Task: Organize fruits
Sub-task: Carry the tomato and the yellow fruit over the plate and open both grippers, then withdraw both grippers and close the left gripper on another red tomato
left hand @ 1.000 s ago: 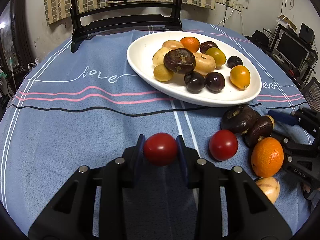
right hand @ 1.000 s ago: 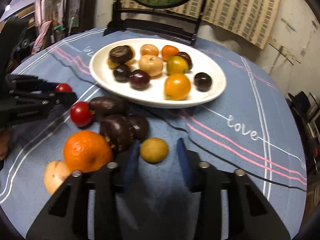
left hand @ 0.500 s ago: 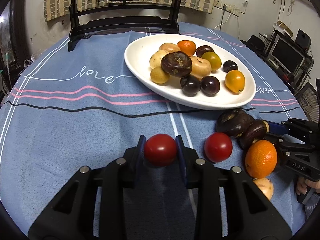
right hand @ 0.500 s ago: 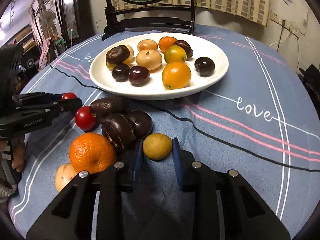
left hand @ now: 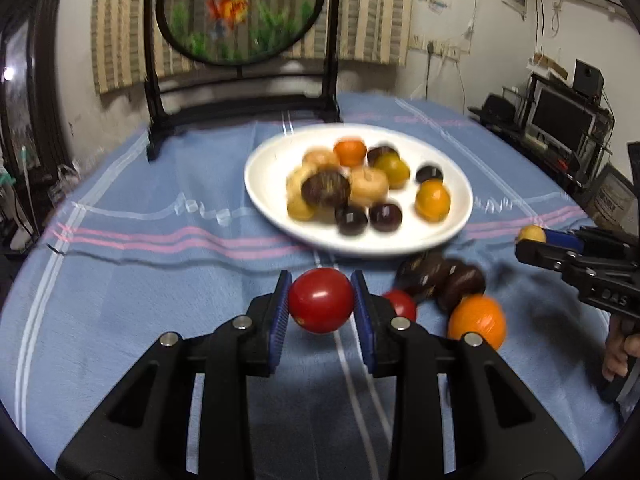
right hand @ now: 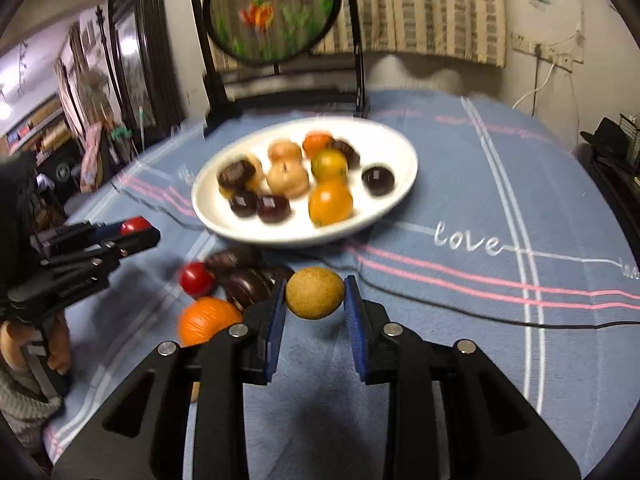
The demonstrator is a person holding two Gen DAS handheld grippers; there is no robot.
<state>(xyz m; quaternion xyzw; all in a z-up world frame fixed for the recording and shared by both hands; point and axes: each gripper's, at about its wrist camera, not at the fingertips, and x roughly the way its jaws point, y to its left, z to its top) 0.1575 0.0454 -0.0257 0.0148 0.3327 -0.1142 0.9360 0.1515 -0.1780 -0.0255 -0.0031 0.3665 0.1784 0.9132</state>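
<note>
Left wrist: hand-held gripper (left hand: pixel 321 305) pinches red tomato (left hand: pixel 321 300).

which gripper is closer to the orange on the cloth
Left, though it's close. The left gripper holds a tomato just beside the orange; the right gripper hovers farther off, nearer the plate.

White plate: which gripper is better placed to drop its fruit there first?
Probably the left gripper: its red tomato faces the white plate directly, while the right gripper must cross loose fruit.
</note>
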